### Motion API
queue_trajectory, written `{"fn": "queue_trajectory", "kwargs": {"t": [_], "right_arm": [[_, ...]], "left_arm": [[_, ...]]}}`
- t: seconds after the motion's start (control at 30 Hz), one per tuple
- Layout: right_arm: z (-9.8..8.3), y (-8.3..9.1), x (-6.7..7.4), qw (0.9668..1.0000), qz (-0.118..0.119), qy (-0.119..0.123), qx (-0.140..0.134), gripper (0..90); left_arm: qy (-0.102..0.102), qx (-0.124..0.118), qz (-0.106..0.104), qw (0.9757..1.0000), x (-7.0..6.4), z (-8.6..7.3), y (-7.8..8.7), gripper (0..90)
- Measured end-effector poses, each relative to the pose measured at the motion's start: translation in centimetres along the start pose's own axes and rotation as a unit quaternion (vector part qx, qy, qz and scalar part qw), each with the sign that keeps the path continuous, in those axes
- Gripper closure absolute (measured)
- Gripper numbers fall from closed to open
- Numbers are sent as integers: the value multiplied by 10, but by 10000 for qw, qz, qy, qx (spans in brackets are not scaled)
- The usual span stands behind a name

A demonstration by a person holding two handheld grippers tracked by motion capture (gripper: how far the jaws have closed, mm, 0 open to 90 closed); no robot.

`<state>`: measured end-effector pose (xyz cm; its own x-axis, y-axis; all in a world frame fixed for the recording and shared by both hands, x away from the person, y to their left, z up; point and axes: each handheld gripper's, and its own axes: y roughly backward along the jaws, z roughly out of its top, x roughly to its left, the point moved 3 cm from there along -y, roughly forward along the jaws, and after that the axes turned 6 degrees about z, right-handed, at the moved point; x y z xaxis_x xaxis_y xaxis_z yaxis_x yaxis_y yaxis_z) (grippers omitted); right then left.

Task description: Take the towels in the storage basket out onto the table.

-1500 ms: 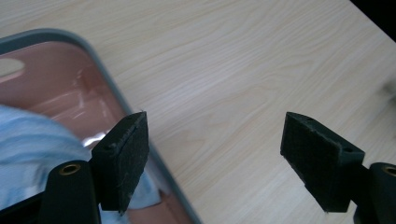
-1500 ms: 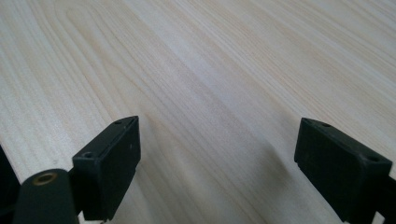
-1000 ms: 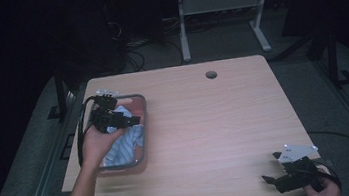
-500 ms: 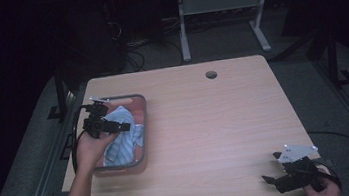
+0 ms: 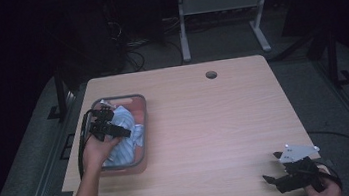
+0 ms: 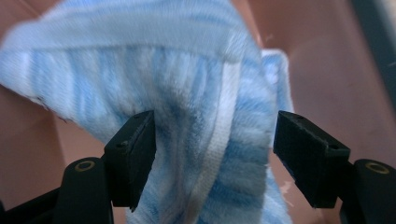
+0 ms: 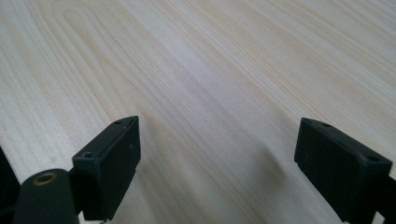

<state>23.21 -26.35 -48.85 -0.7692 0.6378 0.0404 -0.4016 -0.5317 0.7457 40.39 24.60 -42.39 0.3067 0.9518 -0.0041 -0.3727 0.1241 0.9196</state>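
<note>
— Over the left half of the desk point(image 5: 206, 124), what is seen from the high view?

— A grey-rimmed tray point(image 5: 142, 113) with a reddish floor is seen near the left edge, and a light blue striped cloth point(image 5: 125, 119) is bundled inside it. The left claw point(image 5: 112, 131) is held above the cloth, with the hand point(image 5: 97, 152) reaching in from below and a black cable looped beside the tray. The right claw point(image 5: 279, 180) is kept low at the desk's near right corner, well apart from the tray, with a grey three-cornered plate point(image 5: 297, 152) on top. A round hole point(image 5: 211, 75) is cut in the desk near its far edge.

— And what is shown in the left gripper view?

— The cloth point(image 6: 196, 107) is seen up close: a soft ribbed towel fabric, striped pale blue and white, with a flat woven band running down a fold. It is gathered between the two jaws of the left claw point(image 6: 212, 154), which are spread apart. The left jaw is touched by the fabric; the right jaw is just beside it. The tray's reddish floor point(image 6: 327, 70) is visible behind.

— And the right gripper view?

— Bare pale wood grain of the desk point(image 7: 210, 70) is seen beneath the right claw point(image 7: 217, 163), whose jaws are set wide apart with nothing between them.
</note>
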Motion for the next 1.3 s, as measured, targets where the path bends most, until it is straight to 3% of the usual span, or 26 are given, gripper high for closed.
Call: {"fn": "queue_trajectory", "kwargs": {"t": [0.17,0.3,0.4,0.63,0.73,0.97,1.1,1.13,1.3], "right_arm": [[0,0,0,10000,12,10,-11,138],[-1,0,-1,10000,14,-17,-28,139],[0,0,0,10000,24,-1,-27,138],[2,-1,3,10000,26,76,-35,138],[3,-2,3,9999,2,160,-31,138],[3,-4,5,9999,10,135,-3,138],[4,-3,6,9999,8,141,-27,139],[4,-3,5,9999,1,133,-35,139],[3,-4,5,9999,0,110,-20,138]], "left_arm": [[-121,234,100,9996,-3,1,-9,359],[-212,642,166,9976,-2,-2,-21,388],[-274,680,275,9969,-2,-3,-22,418],[-118,598,294,9977,-2,-7,-24,499],[-57,678,285,9973,-2,-7,-23,555],[-209,940,489,9941,-9,-2,-24,659],[-171,938,434,9945,-8,-2,-23,669],[-2,861,274,9959,-5,-4,-21,671],[71,683,65,9976,2,-6,-15,689]]}}
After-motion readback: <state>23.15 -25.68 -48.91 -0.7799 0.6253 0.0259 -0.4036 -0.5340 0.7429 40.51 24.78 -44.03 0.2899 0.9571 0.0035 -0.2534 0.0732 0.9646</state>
